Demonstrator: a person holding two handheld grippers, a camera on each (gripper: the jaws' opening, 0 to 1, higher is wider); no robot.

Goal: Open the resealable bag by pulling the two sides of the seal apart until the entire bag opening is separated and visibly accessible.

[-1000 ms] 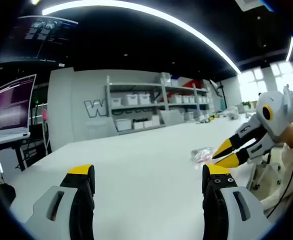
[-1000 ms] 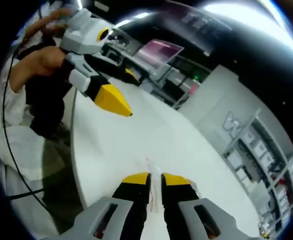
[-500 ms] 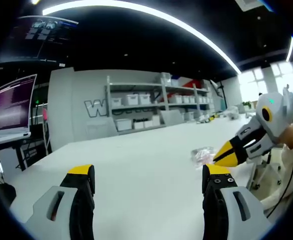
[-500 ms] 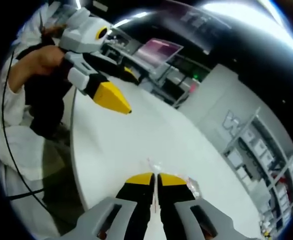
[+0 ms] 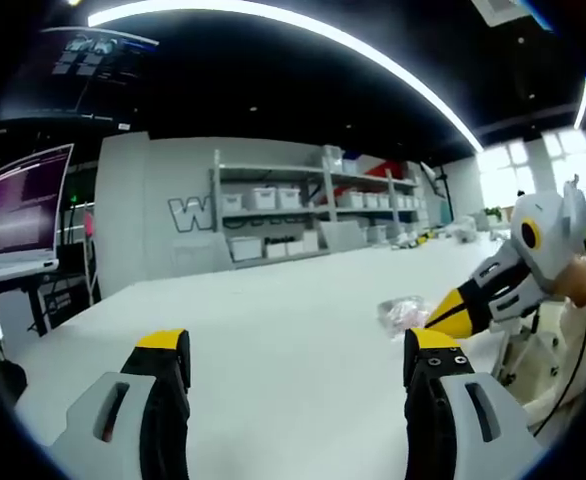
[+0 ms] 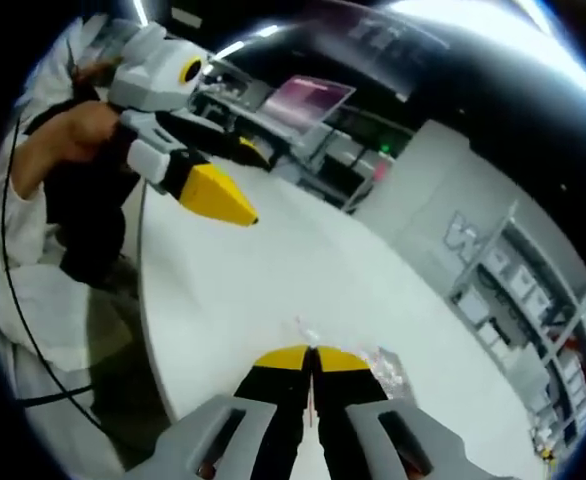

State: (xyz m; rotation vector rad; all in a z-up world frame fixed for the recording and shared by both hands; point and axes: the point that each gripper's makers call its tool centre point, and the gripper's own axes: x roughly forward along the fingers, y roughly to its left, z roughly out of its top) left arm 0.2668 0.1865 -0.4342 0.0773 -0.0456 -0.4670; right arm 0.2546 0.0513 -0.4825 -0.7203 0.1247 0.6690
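Right gripper (image 6: pixel 310 352) is seen clamped on the edge of the small crumpled clear plastic resealable bag (image 6: pixel 385 366), lying on the white table (image 6: pixel 273 270). Left gripper (image 5: pixel 288 345) is held wide apart, well left of the bag (image 5: pixel 403 313).

white table (image 5: pixel 273 330) | grey shelving with bins (image 5: pixel 303 205) | monitor (image 5: pixel 23 210) | bright windows (image 5: pixel 518 165)

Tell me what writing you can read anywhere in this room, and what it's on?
"W": big letter on the grey wall behind the shelves; the letters after it are hidden.
Laptop screen: lines of text, too small to read.
Overhead screen: too blurred to read.
Shelf bins: no label legible.
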